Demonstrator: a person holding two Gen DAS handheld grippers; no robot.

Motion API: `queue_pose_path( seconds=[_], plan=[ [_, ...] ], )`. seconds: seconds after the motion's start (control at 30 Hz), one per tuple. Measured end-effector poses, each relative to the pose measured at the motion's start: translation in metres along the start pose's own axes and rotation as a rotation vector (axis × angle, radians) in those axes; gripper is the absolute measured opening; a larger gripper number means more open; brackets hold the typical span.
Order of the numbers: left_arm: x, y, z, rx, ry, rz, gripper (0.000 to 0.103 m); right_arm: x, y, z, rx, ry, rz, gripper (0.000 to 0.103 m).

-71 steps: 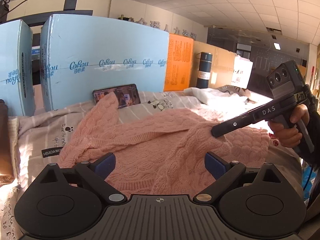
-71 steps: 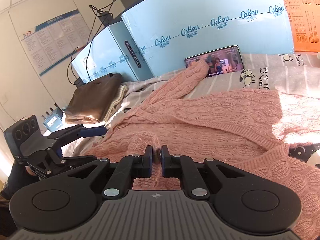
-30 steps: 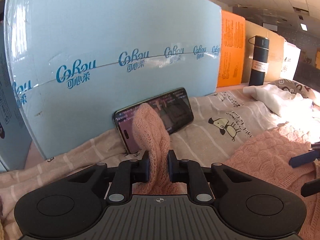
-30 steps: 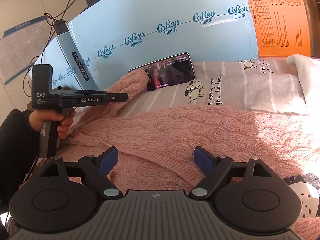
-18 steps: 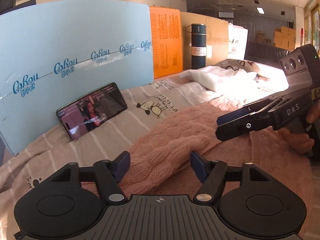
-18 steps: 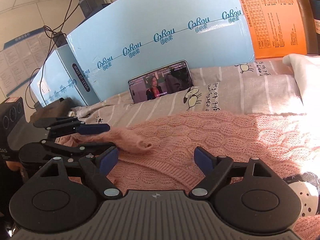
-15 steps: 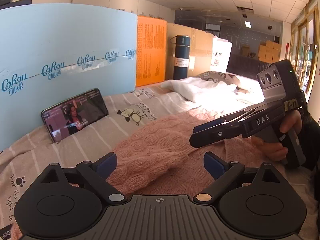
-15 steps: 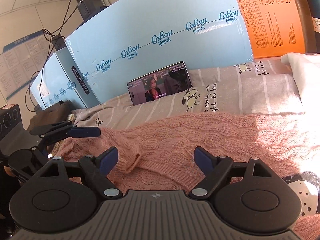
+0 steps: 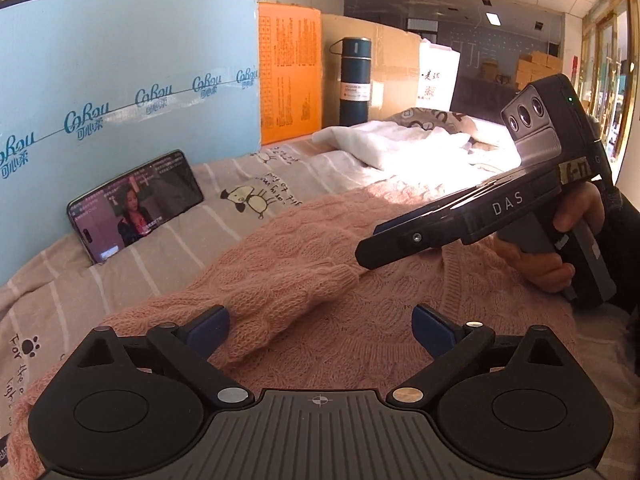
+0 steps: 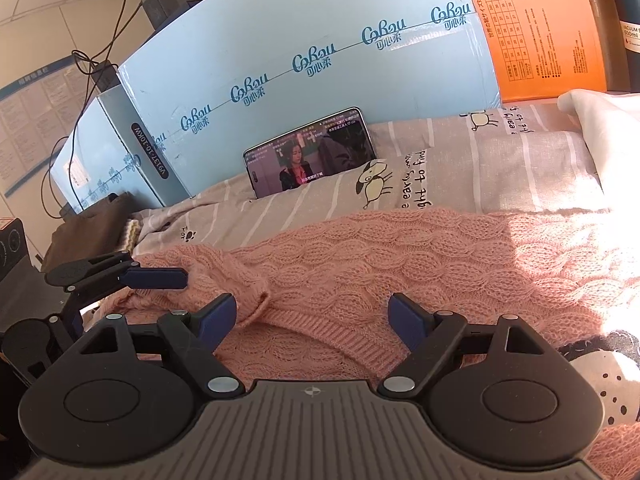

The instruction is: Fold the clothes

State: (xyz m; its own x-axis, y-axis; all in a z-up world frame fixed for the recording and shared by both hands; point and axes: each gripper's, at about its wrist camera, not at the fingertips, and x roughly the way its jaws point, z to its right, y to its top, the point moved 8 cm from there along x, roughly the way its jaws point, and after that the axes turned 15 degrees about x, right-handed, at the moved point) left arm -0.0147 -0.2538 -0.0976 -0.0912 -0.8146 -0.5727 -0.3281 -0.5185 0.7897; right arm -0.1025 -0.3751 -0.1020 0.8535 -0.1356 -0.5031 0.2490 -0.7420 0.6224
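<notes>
Folding the pink sweater (image 9: 320, 264) on the bed (image 9: 168, 248): one sleeve (image 9: 280, 296) lies across the body, cuff near the middle, nothing gripped. Next I judge the far sleeve or the hem needs taking in; best to pinch just the knit edge, lift low, and lay it flat so the cable knit doesn't bunch or drag the sleeve off. Left claw (image 9: 320, 326) is spread wide, hovering just over the sleeve, pointing across the bed toward the phone (image 9: 136, 208) propped on the blue box (image 9: 120, 72). Right claw (image 10: 312, 316) is spread wide too, empty, low over the sweater front beside the cuff (image 10: 252, 300). From the left view I see the right hand (image 9: 560, 240) holding its tool angled down over the sweater's right side.
</notes>
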Motion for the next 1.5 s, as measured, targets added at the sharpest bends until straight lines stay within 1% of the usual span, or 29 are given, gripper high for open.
queue_pose_path(
  seconds=[0.07,0.17,0.23,0.27,0.33,0.37,0.4,0.47,0.53,0.63,0.77,0.83,0.93,1.0,1.03,1.07,1.17,1.33,1.4,1.5],
  plan=[
    [-0.002,0.005,0.003,0.044,0.006,0.010,0.099,0.000,0.000,0.000,0.001,-0.002,0.001,0.082],
    [-0.009,0.017,-0.007,0.064,0.068,0.047,0.099,0.000,0.000,0.000,0.001,-0.002,0.000,0.082],
    [-0.008,0.020,-0.021,0.060,0.151,0.029,0.099,0.000,0.000,0.001,0.002,-0.002,0.000,0.082],
    [-0.007,0.019,-0.030,0.049,0.211,0.007,0.099,0.000,0.001,0.001,0.002,-0.002,0.001,0.082],
    [-0.001,0.014,-0.055,0.005,0.366,-0.058,0.099,0.000,0.001,0.001,0.003,-0.003,0.001,0.082],
    [0.002,0.010,-0.063,-0.005,0.419,-0.097,0.099,0.001,0.001,0.001,0.003,-0.004,0.001,0.082],
    [0.007,0.005,-0.065,0.005,0.423,-0.137,0.099,0.001,0.001,0.001,0.004,-0.005,0.000,0.082],
    [0.016,-0.006,-0.056,0.047,0.364,-0.188,0.099,0.001,0.001,0.001,0.005,-0.006,-0.001,0.082],
    [0.021,-0.013,-0.047,0.080,0.327,-0.209,0.099,0.002,0.000,0.002,0.005,-0.008,-0.004,0.082],
    [0.020,-0.017,-0.046,0.092,0.346,-0.207,0.103,0.003,-0.001,0.002,0.004,-0.011,-0.009,0.083],
    [0.000,-0.008,-0.047,0.075,0.416,-0.165,0.103,0.002,-0.001,0.002,0.002,-0.007,-0.006,0.083],
    [-0.020,-0.001,-0.039,0.091,0.449,-0.107,0.103,0.001,-0.002,0.001,-0.001,-0.003,-0.005,0.084],
    [-0.060,0.004,-0.015,0.128,0.484,-0.001,0.103,-0.003,-0.003,-0.002,-0.010,0.002,0.003,0.089],
    [-0.082,-0.002,0.006,0.158,0.488,0.035,0.103,-0.008,-0.004,-0.007,-0.029,0.004,0.019,0.099],
    [-0.093,-0.006,0.017,0.175,0.485,0.047,0.103,-0.010,-0.004,-0.010,-0.040,0.007,0.029,0.101],
    [-0.101,-0.010,0.027,0.190,0.478,0.044,0.103,-0.014,-0.005,-0.013,-0.057,0.011,0.045,0.103],
    [-0.114,-0.023,0.054,0.235,0.442,-0.017,0.103,-0.030,-0.007,-0.025,-0.141,0.022,0.100,0.103],
    [-0.119,-0.038,0.087,0.310,0.356,-0.090,0.103,-0.069,-0.022,-0.031,-0.325,0.022,0.185,0.103],
    [-0.120,-0.045,0.099,0.341,0.332,-0.121,0.103,-0.085,-0.032,-0.024,-0.372,0.003,0.186,0.103],
    [-0.112,-0.058,0.105,0.383,0.350,-0.171,0.103,-0.110,-0.046,-0.010,-0.435,-0.038,0.178,0.103]
  ],
)
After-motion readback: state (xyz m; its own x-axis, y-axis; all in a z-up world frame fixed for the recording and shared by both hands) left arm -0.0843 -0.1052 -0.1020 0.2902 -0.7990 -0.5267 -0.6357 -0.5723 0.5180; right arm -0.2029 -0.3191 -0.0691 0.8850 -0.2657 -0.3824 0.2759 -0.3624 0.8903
